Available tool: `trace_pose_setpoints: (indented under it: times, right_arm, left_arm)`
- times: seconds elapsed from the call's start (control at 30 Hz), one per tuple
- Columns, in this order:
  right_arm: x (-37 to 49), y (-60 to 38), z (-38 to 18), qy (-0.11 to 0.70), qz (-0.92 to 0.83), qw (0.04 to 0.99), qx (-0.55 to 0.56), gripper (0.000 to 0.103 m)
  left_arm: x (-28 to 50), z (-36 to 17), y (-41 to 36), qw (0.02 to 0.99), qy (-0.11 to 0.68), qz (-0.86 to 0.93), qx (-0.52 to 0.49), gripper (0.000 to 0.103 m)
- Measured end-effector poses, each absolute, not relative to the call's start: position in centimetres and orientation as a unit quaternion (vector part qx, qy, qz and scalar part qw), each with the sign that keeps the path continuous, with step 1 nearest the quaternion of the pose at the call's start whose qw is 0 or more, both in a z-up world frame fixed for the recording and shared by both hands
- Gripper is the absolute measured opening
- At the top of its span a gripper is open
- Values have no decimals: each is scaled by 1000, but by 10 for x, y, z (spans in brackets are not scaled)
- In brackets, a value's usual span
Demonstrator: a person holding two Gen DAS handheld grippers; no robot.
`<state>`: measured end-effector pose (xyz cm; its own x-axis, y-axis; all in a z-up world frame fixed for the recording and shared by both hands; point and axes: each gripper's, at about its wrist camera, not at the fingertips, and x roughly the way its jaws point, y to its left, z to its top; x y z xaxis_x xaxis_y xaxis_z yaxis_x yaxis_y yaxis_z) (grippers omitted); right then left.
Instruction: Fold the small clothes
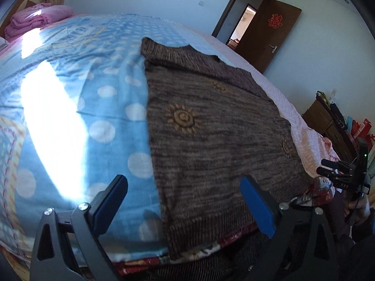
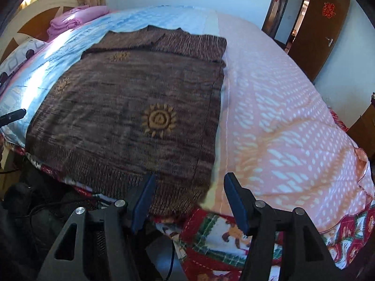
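Your brown knit sweater (image 2: 131,107) lies flat on the bed, body spread over the blue dotted blanket (image 1: 112,107) with its right edge along the pink quilt (image 2: 281,126). Near the collar, what look like the sleeves are laid across the top, so judge that 1 early fold is in and the main folds of the body are left.

Your left gripper (image 1: 185,199) hangs over the hem's left corner with jaws spread wide, holding nothing. Your right gripper (image 2: 189,199) hangs at the hem's right corner, jaws likewise released and empty.

The knit is motion-blurred, so you cannot tell how the sleeves lie. The hem's near edge droops over the bedside, partly hidden behind your fingers. Glare washes out part of the blanket.
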<state>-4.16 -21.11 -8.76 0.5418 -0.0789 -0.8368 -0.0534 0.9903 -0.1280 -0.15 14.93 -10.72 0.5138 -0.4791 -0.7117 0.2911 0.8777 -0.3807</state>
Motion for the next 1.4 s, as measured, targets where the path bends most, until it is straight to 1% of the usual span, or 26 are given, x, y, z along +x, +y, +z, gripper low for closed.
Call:
trace_pose_setpoints:
  times: [0.1, 0.17, 0.2, 0.27, 0.33, 0.4, 0.43, 0.47, 0.53, 0.57, 0.6, 0.63, 0.7, 0.73, 0.87, 0.9, 1.03, 1.1, 1.2, 1.4]
  right_arm:
    - [-42, -214, -108, 507, -19, 859, -68, 58]
    - [-41, -214, -119, 523, -13, 850, -59, 46]
    - [-40, -214, -123, 527, -8, 848, -56, 43]
    - [-39, -215, -130, 532, -10, 844, -61, 31]
    - [-40, -215, -131, 532, -16, 843, -75, 25]
    - [-41, -217, -131, 537, -9, 841, -69, 18]
    - [-41, -218, -130, 539, -7, 840, -67, 13]
    - [-42, -219, -130, 539, -5, 840, -68, 12]
    - [-43, -219, -129, 536, -3, 842, -64, 9]
    - [-44, -219, -129, 533, -2, 844, -60, 8]
    - [-45, -220, -129, 531, 0, 846, -54, 8]
    - [-46, -221, -128, 530, 3, 847, -48, 8]
    - [-45, -227, -124, 527, 18, 850, -18, 8]
    - [-46, -231, -118, 522, 29, 853, 4, 7]
    - [-45, -243, -93, 493, 55, 866, 62, 7]
    - [-44, -244, -90, 490, 58, 867, 70, 6]
    - [-32, -250, -71, 467, 76, 874, 108, 5]
    - [-24, -254, -62, 456, 82, 878, 118, 5]
    - [-10, -251, -53, 446, 81, 885, 111, 5]
    - [17, -253, -53, 431, 79, 889, 135, 5]
  left_arm:
    - [-16, -118, 147, 848, 460, -235, -114, 89]
    - [-21, -121, 144, 845, 469, -232, -110, 87]
    - [-21, -122, 142, 845, 473, -227, -106, 83]
    - [-18, -125, 138, 840, 486, -220, -99, 79]
    - [-21, -126, 135, 839, 489, -223, -87, 78]
    - [-24, -128, 129, 834, 498, -226, -68, 71]
    - [-25, -130, 126, 831, 505, -225, -57, 70]
    - [-27, -132, 124, 827, 512, -225, -49, 67]
    - [-30, -137, 122, 820, 526, -222, -46, 58]
    - [-28, -141, 124, 814, 536, -219, -51, 42]
    - [-26, -148, 126, 805, 550, -213, -62, 21]
    - [-23, -155, 129, 797, 562, -207, -78, 11]
    - [-23, -161, 135, 789, 565, -211, -115, 8]
    - [-24, -158, 135, 792, 561, -213, -116, 7]
    - [-31, -129, 134, 818, 508, -244, -113, 7]
    - [-31, -122, 135, 823, 497, -249, -116, 7]
    - [-19, -101, 140, 829, 478, -255, -136, 6]
    - [-9, -94, 142, 832, 470, -259, -143, 6]
    - [5, -89, 139, 839, 463, -255, -127, 6]
    - [17, -94, 128, 843, 464, -248, -113, 6]
